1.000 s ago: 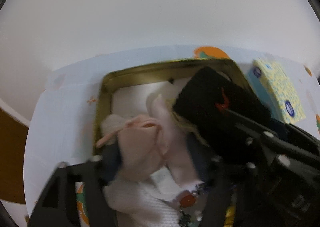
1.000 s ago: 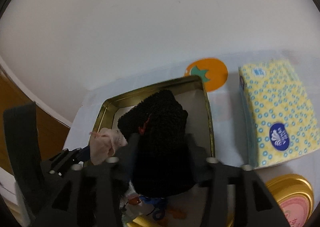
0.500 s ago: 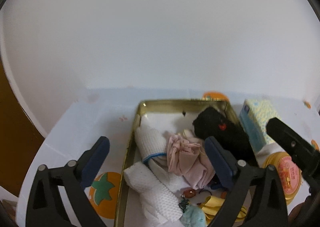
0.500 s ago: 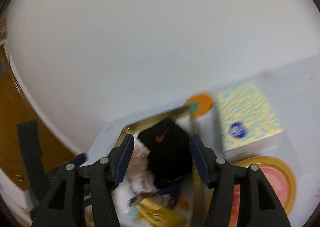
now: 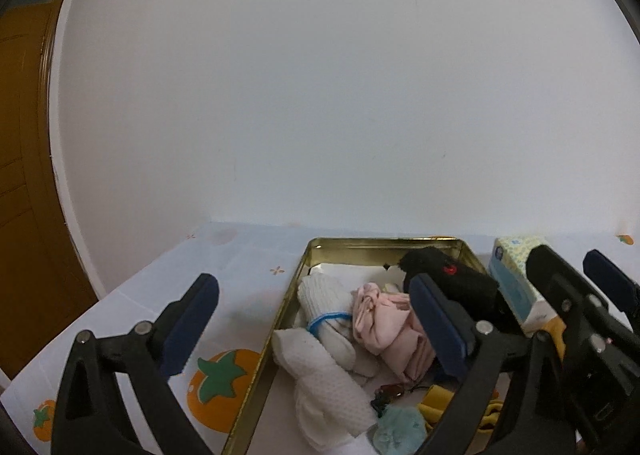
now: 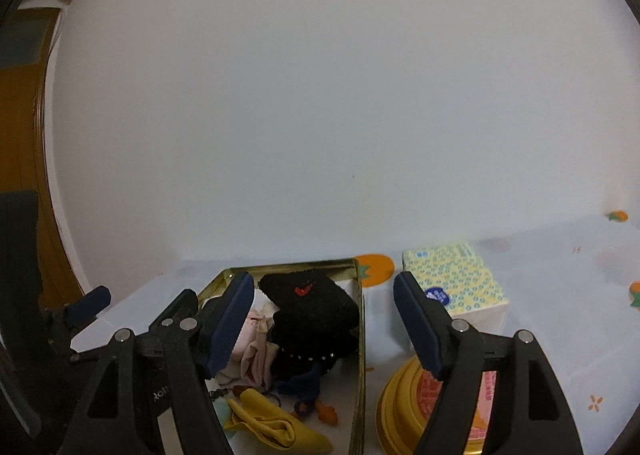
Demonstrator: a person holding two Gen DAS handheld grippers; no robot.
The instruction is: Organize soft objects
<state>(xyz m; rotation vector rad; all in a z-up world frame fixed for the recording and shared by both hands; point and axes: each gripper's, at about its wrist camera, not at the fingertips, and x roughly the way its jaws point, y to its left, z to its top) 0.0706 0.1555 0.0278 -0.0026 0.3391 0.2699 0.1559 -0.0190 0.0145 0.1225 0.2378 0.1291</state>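
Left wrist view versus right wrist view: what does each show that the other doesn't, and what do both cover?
Only the left wrist view shows the white waffle cloths, one banded in blue, and a teal fuzzy item. Only the right wrist view clearly shows the round yellow tin with its pink label and the folded yellow cloth. Both show the gold tin tray, the black sock, the pink cloth and the tissue pack, with neither gripper's jaws holding anything.

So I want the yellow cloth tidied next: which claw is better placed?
Probably right. The yellow cloth lies just below the open right claw in the tin; the left claw, also open, sits nearer the white socks.
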